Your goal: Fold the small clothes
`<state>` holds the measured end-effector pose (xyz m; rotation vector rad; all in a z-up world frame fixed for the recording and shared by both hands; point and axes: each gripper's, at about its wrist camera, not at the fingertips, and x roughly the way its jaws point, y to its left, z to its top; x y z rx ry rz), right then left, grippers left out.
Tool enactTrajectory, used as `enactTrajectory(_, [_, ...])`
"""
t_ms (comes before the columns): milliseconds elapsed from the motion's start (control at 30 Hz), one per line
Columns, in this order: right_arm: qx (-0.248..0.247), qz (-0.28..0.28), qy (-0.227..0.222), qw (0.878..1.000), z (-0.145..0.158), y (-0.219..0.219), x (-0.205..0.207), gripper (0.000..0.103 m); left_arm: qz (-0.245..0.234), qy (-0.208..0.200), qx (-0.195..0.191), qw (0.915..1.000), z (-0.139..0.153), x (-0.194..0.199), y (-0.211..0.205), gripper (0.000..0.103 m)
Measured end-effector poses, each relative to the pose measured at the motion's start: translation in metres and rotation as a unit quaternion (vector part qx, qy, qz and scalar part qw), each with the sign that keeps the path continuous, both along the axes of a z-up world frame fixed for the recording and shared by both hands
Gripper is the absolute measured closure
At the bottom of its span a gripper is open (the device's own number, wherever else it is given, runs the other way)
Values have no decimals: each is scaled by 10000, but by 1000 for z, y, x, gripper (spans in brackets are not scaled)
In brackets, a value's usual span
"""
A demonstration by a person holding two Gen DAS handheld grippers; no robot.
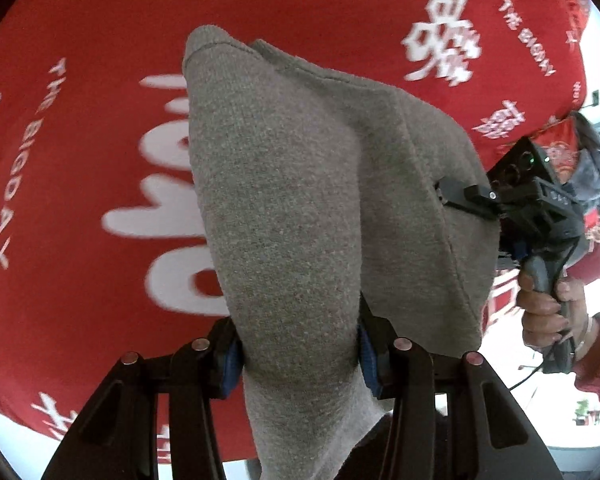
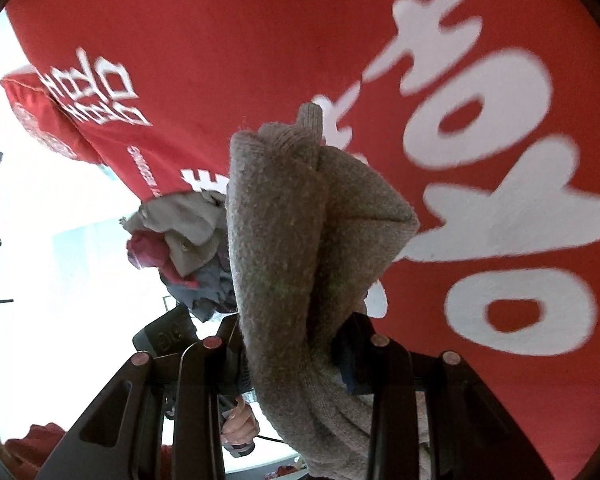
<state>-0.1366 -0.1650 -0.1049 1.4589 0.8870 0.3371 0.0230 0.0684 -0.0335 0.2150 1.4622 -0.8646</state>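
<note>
text: "THE BIGDAY" in white | on: red cloth (image 1: 100,40) | other white characters unreadable

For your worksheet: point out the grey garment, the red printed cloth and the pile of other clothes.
grey garment (image 1: 284,200): left wrist view, middle of its hanging panel.
red printed cloth (image 1: 100,60): left wrist view, plain red area.
pile of other clothes (image 2: 180,232): right wrist view, beige piece.

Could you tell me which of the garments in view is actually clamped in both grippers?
The grey knit garment: the left gripper and right gripper both pinch it, while the other clothes lie heaped on the red cloth.
</note>
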Motion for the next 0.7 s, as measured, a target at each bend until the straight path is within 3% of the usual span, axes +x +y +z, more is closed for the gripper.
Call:
enactTrajectory(133, [-189,165,150,9996,-25,22,20,66,129,-91,330,9993,-42,10,18,55])
enactTrajectory(300, [-805,204,587,9948,-50,13,33,63,457,-105,182,9987,-58,17,32,32])
enactTrajectory(333, [-984,268,655,9926,-50,12,34,60,475,-217,271,9983,-58,16,33,21])
enactTrajectory(367, [-1203,362,718,9895,-49,11,35,57,501,-326,376,9975,-58,14,33,17])
enactTrajectory(500, [-1773,403,918,9790,-40,8,25,44,571,-408,608,9957,-49,10,38,17])
enactTrajectory(533, [-2003,403,1031,9735,-33,8,24,38,589,-488,700,9946,-44,8,39,17])
enactTrajectory(633, [-2707,451,1353,9520,-9,13,15,34,644,-779,867,9911,-26,7,44,17])
enactTrajectory(700, [-3049,514,1421,9403,10,20,3,34,657,-955,973,9885,-16,3,46,5])
